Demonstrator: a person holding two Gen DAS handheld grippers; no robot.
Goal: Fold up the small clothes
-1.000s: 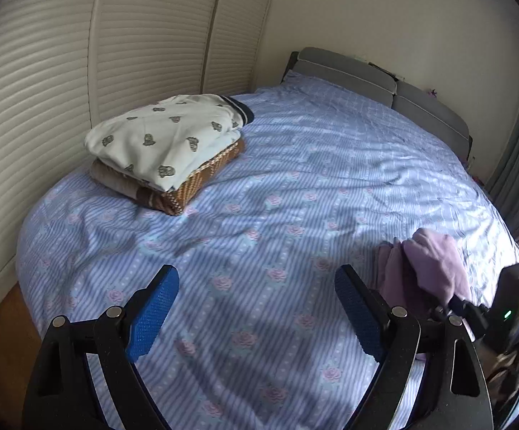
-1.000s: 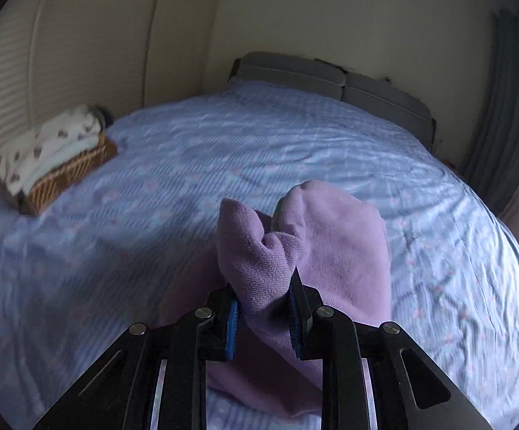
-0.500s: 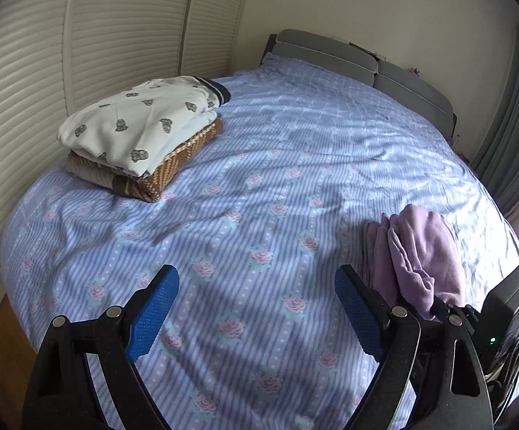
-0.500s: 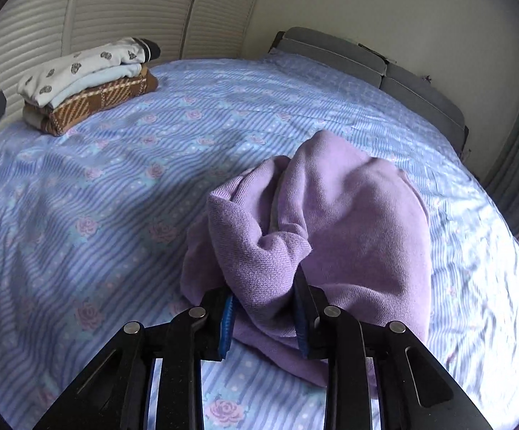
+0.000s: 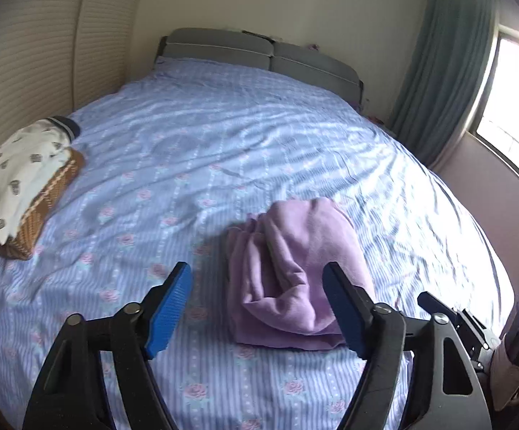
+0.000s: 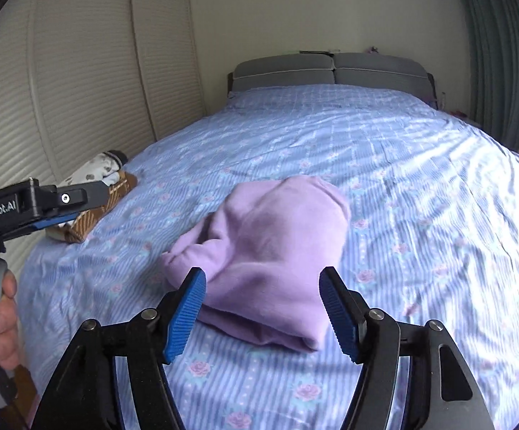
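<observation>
A purple garment [image 5: 291, 272] lies loosely folded on the bed; it also shows in the right wrist view [image 6: 270, 254]. My left gripper [image 5: 257, 308] is open and empty, hovering over the garment's near left edge. My right gripper [image 6: 263, 313] is open and empty, just above the garment's near edge. The left gripper also shows from the side at the left of the right wrist view [image 6: 55, 211]. A stack of folded clothes [image 5: 15, 182], white printed on top of brown, lies at the bed's left side, also seen in the right wrist view [image 6: 98, 193].
The bed [image 5: 223, 136] has a blue striped sheet with pink roses and a grey headboard [image 5: 259, 53]. Louvred wardrobe doors [image 6: 80, 89] stand on the left. A green curtain [image 5: 438, 71] and a window [image 5: 517, 107] are on the right.
My right gripper has opened and let go of the purple garment, which now lies on the bed. My left gripper has swung right to hover over it.
</observation>
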